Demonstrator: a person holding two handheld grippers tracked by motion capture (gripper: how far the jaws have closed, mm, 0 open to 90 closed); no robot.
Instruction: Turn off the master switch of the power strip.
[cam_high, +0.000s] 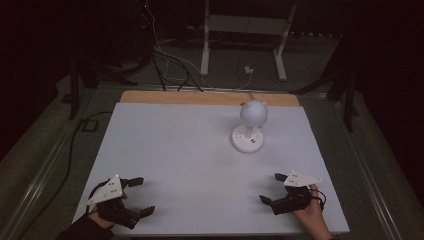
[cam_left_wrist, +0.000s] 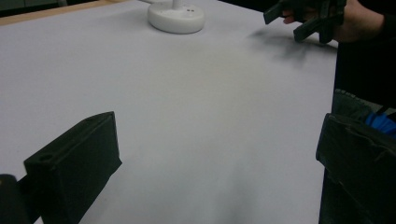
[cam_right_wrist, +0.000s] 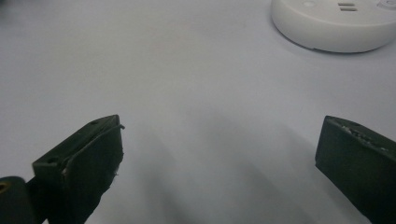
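A small white table lamp with a round, two-eared globe head (cam_high: 253, 113) stands on its flat circular white base (cam_high: 247, 139) toward the far right of a pale grey-white tabletop sheet (cam_high: 190, 150), which lies over a light wooden board whose edge (cam_high: 200, 97) shows along the far side. At the near edge, a person holds two black two-jaw grippers, well apart from each other and from the lamp. The left gripper (cam_high: 139, 196), at the near left corner, has its jaws spread wide and grasps nothing; the left gripper view confirms bare sheet between them. The right gripper (cam_high: 273, 188), at the near right, likewise has its jaws parted and empty, pointed leftward across the table. In the right gripper view, the lamp base (cam_right_wrist: 337, 23) shows two short dark slots and a small round mark on top; no brand, label or legible writing can be made out anywhere. White cables (cam_high: 165, 55) trail across the dark floor beyond the table.
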